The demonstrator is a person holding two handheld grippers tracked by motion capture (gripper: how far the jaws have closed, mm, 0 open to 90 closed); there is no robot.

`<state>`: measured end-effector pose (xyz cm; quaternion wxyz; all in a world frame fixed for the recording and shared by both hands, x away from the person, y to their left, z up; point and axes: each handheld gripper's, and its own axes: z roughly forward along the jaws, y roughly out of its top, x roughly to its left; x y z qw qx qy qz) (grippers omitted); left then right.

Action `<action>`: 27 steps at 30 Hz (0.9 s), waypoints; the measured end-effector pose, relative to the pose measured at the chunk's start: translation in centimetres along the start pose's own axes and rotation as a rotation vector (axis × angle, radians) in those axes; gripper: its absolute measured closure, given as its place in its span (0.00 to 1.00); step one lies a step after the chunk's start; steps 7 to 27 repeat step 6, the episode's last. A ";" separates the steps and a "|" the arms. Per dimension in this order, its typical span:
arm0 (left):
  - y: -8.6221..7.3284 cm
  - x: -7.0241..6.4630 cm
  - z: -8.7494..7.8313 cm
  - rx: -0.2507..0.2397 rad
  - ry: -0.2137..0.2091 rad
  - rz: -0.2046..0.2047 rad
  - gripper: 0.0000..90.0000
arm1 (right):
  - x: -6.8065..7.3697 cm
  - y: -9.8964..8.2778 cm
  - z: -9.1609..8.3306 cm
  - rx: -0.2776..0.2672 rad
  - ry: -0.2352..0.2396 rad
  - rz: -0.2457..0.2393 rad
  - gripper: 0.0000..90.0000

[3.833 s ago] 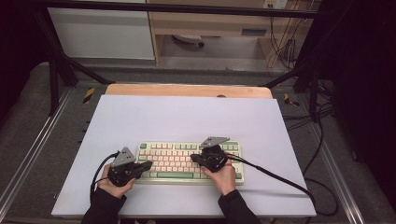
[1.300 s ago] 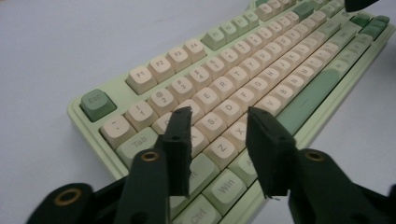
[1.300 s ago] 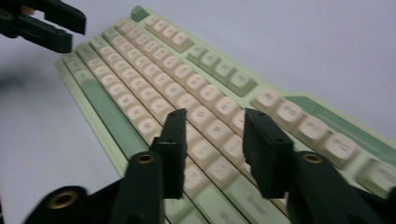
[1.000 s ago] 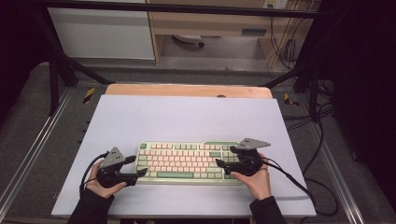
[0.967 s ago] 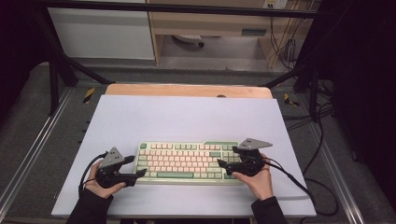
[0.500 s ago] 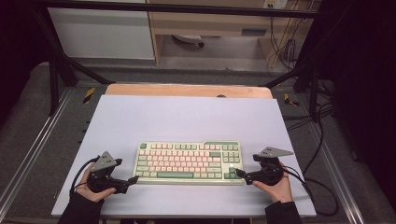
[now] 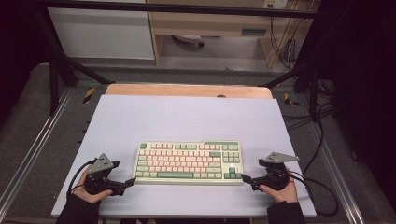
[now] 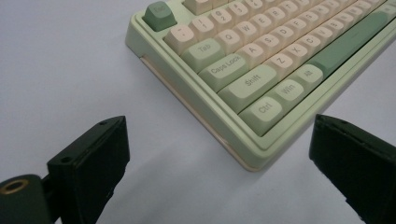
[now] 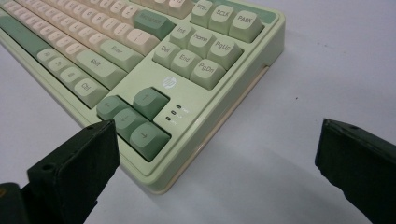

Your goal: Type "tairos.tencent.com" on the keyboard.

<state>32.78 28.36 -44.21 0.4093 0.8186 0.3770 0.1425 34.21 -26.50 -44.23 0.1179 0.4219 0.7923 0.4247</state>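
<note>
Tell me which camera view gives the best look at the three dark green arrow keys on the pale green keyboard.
The right gripper view: the three dark green arrow keys sit close up by the pale green keyboard's near corner, arrows legible. In the high view they are a tiny dark patch. The left gripper view shows the opposite end, around Ctrl and Shift.

Black claws [image 7: 130, 181] with grey three-cornered plates, trailing black cables, dark sleeves [image 7: 84, 212].

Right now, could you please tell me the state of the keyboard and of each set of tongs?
Keyboard: flat on the table, keys up, held by nothing.
Left tongs: open, just widened, at the keyboard's near left corner, nothing between them.
Right tongs: open, just widened, at its near right corner.
</note>
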 end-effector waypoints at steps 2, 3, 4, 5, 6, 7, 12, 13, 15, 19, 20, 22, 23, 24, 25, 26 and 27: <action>0.0 0.0 0.0 0.001 0.001 0.001 0.06 | 0.0 0.0 -0.1 -0.005 0.005 -0.007 0.00; 0.0 0.0 0.0 0.001 0.000 0.004 0.06 | 0.1 0.0 -0.2 -0.005 0.009 -0.004 0.00; 0.0 0.0 0.0 0.000 -0.001 0.004 0.06 | 0.1 0.0 -0.2 -0.007 0.012 -0.004 0.00; 0.0 0.0 0.0 0.001 -0.001 0.004 0.06 | 0.1 -0.1 -0.2 -0.010 0.012 -0.006 0.00; 0.0 0.0 0.0 0.001 -0.001 0.004 0.06 | 0.1 -0.1 -0.2 -0.008 0.012 -0.007 0.00; 0.0 0.0 0.0 0.001 -0.001 0.004 0.06 | 0.1 -0.1 -0.2 -0.008 0.012 -0.007 0.00; 0.0 0.0 0.0 0.001 -0.001 0.004 0.06 | 0.1 -0.1 -0.2 -0.008 0.012 -0.007 0.00; 0.0 0.0 0.0 0.001 -0.001 0.004 0.06 | 0.1 -0.1 -0.2 -0.008 0.012 -0.007 0.00; 0.0 0.0 0.0 0.001 -0.001 0.004 0.06 | 0.1 -0.1 -0.2 -0.008 0.012 -0.007 0.00; 0.0 0.0 0.0 0.001 -0.001 0.004 0.06 | 0.1 -0.1 -0.2 -0.008 0.012 -0.007 0.00; 0.0 0.0 0.0 0.001 -0.001 0.004 0.06 | 0.1 -0.1 -0.2 -0.008 0.012 -0.007 0.00; 0.0 0.0 0.0 0.001 -0.001 0.004 0.06 | 0.1 -0.1 -0.2 -0.008 0.012 -0.007 0.00; 0.0 0.0 0.0 0.001 -0.001 0.004 0.06 | 0.1 -0.1 -0.2 -0.008 0.012 -0.007 0.00; 0.0 0.0 0.0 0.001 -0.001 0.004 0.06 | 0.1 -0.1 -0.2 -0.008 0.012 -0.007 0.00; 0.0 0.0 0.0 0.001 -0.001 0.004 0.06 | 0.1 -0.1 -0.2 -0.008 0.012 -0.007 0.00; 0.0 0.0 0.0 0.001 -0.001 0.004 0.06 | 0.1 -0.1 -0.2 -0.008 0.012 -0.007 0.00; 0.0 0.0 0.0 0.001 -0.001 0.004 0.06 | 0.1 -0.1 -0.2 -0.008 0.012 -0.007 0.00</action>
